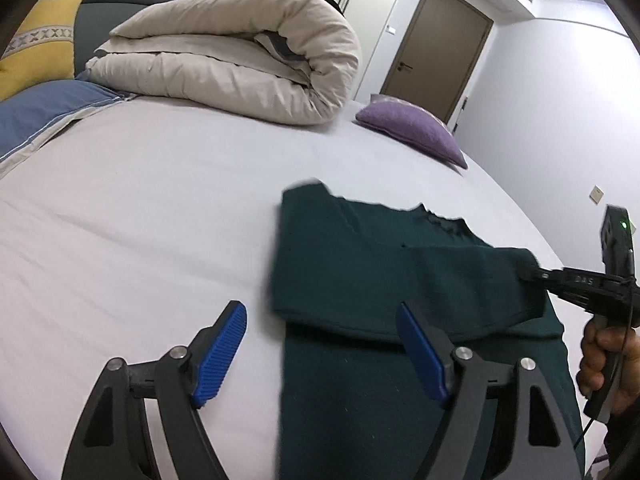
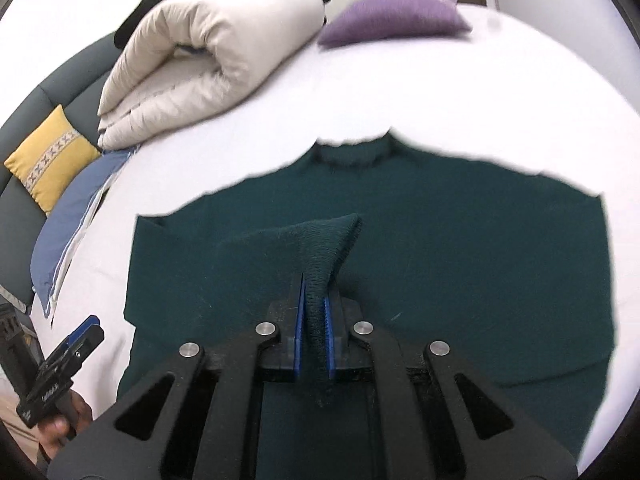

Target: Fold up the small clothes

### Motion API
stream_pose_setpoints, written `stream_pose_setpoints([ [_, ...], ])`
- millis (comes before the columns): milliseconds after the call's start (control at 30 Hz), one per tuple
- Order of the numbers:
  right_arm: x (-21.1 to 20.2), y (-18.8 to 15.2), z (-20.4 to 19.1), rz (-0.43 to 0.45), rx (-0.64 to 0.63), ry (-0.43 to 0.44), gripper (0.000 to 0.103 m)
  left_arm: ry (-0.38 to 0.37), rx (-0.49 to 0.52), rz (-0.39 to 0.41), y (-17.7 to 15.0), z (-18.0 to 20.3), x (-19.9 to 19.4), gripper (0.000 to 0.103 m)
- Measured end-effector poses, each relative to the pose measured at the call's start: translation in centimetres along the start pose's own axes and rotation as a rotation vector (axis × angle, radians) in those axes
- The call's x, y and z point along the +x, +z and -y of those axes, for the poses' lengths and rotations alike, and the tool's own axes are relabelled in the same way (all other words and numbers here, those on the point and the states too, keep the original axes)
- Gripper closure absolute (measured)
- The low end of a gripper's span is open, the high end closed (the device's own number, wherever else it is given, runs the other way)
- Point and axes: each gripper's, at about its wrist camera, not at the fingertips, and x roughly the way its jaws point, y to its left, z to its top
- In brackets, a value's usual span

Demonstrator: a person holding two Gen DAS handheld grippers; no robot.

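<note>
**Right gripper pinches a green cuff; left gripper open beside the garment**

The bed [image 1: 140, 200], under a pale sheet, fills both views. At its far end lies a rolled beige duvet [image 1: 240, 60], with a purple cushion [image 1: 412, 128] to one side of it and a yellow cushion [image 1: 40, 48] and blue pillow [image 1: 40, 112] to the other. Nearer than the duvet, a dark green sweater [image 2: 440, 260] lies spread flat on the sheet.

Only the right wrist view shows the grip: the right gripper [image 2: 315, 292] is clamped on a ribbed sleeve end, lifted off the sweater's body. The left wrist view shows the left gripper [image 1: 320, 340] with jaws wide apart (nothing between the pads), one finger over the sweater's edge, the other over bare sheet. A hand [image 1: 604, 356] holds the right tool's handle.
</note>
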Motion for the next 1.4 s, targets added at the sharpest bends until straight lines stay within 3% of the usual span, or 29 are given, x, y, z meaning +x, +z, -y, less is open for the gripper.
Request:
stream_pose_setpoints([
  [200,0.1,0.4,6.5,-0.006,0.093,-0.091,0.096,0.019,0.017,-0.014,1.6,0.0,1.7,0.024],
  [300,1.7,-0.6,8.6,-0.062,0.137,-0.062,0.092,0.027,0.046,-0.027,2.3,0.7,3.4,0.024],
  [467,1.6,-0.9,9.0,-0.038,0.152,-0.02,0.085,0.062,0.071,-0.09,4.4,1.2,7.9,0.031],
  [667,1.1,-0.6,9.4,-0.003,0.152,0.05,0.084,0.165,0.1,-0.094,7.2,1.8,12.7,0.034],
  [767,2.3,-0.4,8.6,-0.037,0.089,-0.02,0.091,0.196,0.087,-0.195,7.0,0.9,16.8,0.042],
  [800,2.6,-0.4,8.6,-0.039,0.079,-0.046,0.093,0.193,0.065,-0.187,6.9,0.4,17.3,0.042],
  [1067,3.0,-0.7,11.1,-0.001,0.142,-0.073,0.096,0.221,0.073,-0.12,5.9,0.3,16.8,0.041],
  [1400,2.7,-0.4,9.9,0.013,0.08,-0.151,0.096,0.258,0.073,-0.093,5.1,0.4,16.1,0.041],
])
